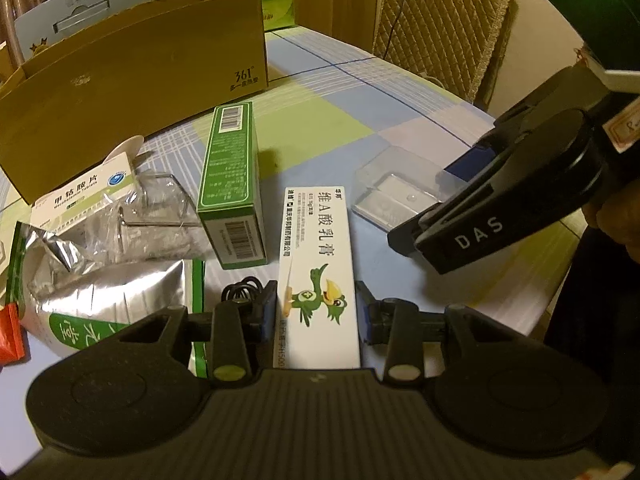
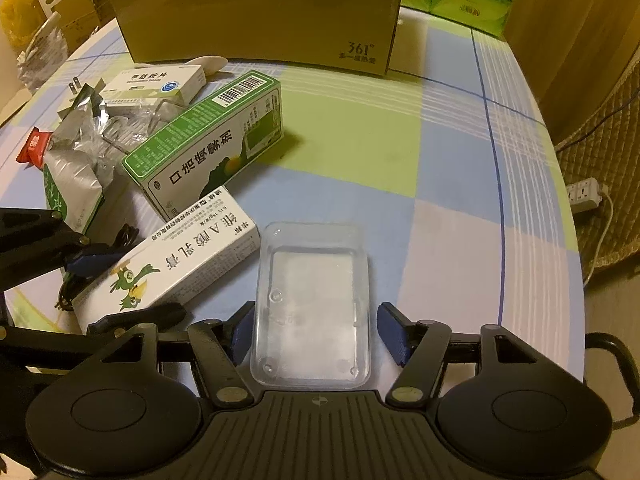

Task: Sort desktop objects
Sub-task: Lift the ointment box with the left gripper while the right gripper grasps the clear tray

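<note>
A white medicine box with a green bird [image 1: 316, 276] lies on the checked tablecloth between the fingers of my left gripper [image 1: 318, 312]; the jaws are open, with small gaps on both sides. It also shows in the right wrist view [image 2: 176, 260]. A clear plastic tray [image 2: 312, 304] lies between the open fingers of my right gripper [image 2: 316, 332], not touched. The tray also shows in the left wrist view [image 1: 396, 192], under the right gripper [image 1: 452, 224]. A green spray box [image 1: 234, 184] lies beside the white one.
A brown 361° cardboard box [image 1: 132, 80] stands at the back of the table. On the left lie a silver foil pouch [image 1: 108, 300], a small white tablet box [image 1: 88, 192], crumpled clear plastic [image 1: 160, 208] and a red packet [image 1: 10, 336]. A quilted chair [image 1: 440, 28] stands beyond the table edge.
</note>
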Motion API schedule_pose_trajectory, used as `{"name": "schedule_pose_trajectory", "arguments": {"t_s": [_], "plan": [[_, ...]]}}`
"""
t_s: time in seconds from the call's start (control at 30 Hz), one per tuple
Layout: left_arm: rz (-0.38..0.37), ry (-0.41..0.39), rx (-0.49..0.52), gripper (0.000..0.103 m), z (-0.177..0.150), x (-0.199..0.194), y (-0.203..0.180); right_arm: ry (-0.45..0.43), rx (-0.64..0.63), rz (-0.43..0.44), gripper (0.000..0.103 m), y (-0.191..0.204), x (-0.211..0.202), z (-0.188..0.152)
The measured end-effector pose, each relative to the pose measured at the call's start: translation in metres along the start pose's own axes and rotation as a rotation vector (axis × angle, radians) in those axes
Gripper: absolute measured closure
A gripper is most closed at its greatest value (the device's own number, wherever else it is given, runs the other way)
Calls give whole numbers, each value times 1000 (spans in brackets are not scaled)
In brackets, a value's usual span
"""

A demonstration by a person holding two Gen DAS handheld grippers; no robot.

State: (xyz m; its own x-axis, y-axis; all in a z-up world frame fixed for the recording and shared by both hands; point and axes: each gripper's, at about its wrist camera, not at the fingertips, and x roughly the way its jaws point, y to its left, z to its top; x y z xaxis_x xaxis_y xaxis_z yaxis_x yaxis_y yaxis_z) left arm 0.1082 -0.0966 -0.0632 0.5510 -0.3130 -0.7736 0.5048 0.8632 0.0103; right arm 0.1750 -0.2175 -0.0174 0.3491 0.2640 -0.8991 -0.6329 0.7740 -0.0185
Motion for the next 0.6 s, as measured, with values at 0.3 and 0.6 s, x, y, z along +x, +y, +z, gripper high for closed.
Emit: {"name": "schedule_pose_trajectory", "arguments": {"t_s": [0.3, 0.6], "plan": [[0, -8, -23, 70, -5, -14, -2, -47, 10, -14, 49, 2, -11, -4], [10, -65, -38, 70, 1, -43, 0, -134, 62, -24, 50, 1, -44, -6]]}}
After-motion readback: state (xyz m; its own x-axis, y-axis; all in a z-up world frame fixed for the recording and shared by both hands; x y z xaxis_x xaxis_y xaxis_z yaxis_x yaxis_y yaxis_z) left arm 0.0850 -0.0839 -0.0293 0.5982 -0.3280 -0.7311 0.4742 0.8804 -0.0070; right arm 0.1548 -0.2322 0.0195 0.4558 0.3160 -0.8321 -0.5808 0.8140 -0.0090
